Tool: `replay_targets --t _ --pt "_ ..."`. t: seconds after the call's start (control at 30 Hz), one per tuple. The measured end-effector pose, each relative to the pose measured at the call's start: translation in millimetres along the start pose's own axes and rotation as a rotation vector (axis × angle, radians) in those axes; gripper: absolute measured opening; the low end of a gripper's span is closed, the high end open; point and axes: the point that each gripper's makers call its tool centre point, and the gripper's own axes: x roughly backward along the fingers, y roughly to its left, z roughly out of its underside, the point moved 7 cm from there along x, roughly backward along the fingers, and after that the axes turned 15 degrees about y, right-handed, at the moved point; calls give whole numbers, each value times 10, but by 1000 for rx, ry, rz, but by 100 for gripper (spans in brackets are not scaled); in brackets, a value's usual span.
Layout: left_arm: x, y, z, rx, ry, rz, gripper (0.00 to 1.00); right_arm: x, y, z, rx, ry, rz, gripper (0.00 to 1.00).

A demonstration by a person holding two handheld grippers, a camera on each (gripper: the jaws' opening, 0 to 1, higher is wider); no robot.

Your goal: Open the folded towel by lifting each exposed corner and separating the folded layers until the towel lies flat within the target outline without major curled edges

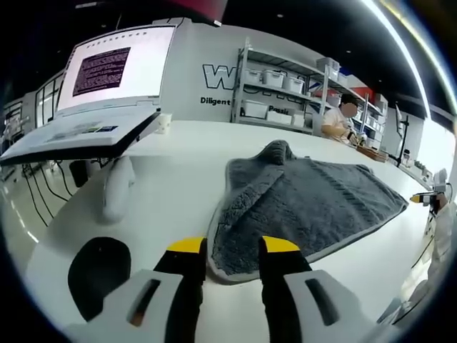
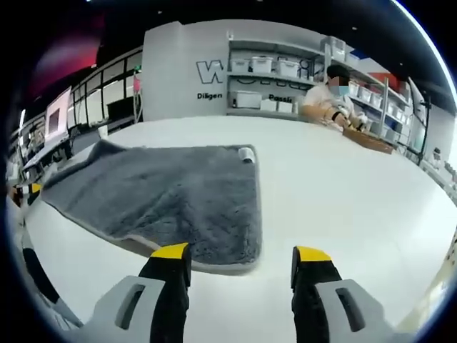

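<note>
On the left side, the left tongs (image 1: pixel 233 248) stand open with nothing between the yellow tips, low over the white tabletop (image 1: pixel 171 186). The grey towel (image 1: pixel 307 204) lies straight ahead of them: its near corner sits just in front of the gap between the tips, perhaps a little inside it, though I cannot tell whether cloth and tips touch. From there the towel runs away and to the right. Its far left corner is rucked up into a hump (image 1: pixel 275 151), which I take to be a folded or bunched layer. An open laptop (image 1: pixel 93 107) stands off to the left, well apart from the cloth.

Over on the right, the right tongs (image 2: pixel 241 254) are also spread wide and empty. Here the towel (image 2: pixel 164 196) lies ahead and to the left, its long axis stretching leftward; its near right corner is close to the left-hand tip. A small curl shows at the far right corner (image 2: pixel 246 154).

Judging by this, each tongs has a near corner close by, and the left is nearer the hump that needs opening.
</note>
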Motion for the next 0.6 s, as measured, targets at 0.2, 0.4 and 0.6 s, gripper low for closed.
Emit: replay_targets --t 0.2,0.4,0.6 --pt "-25 34 16 7 7 -5 28 -42 -13 -41 -10 -25 2 42" --pt "-55 66 30 14 13 -7 26 -91 -39 -45 -6 -37 3 24" --pt "-70 88 48 21 20 -11 24 -102 -112 -15 -24 -31 24 18"
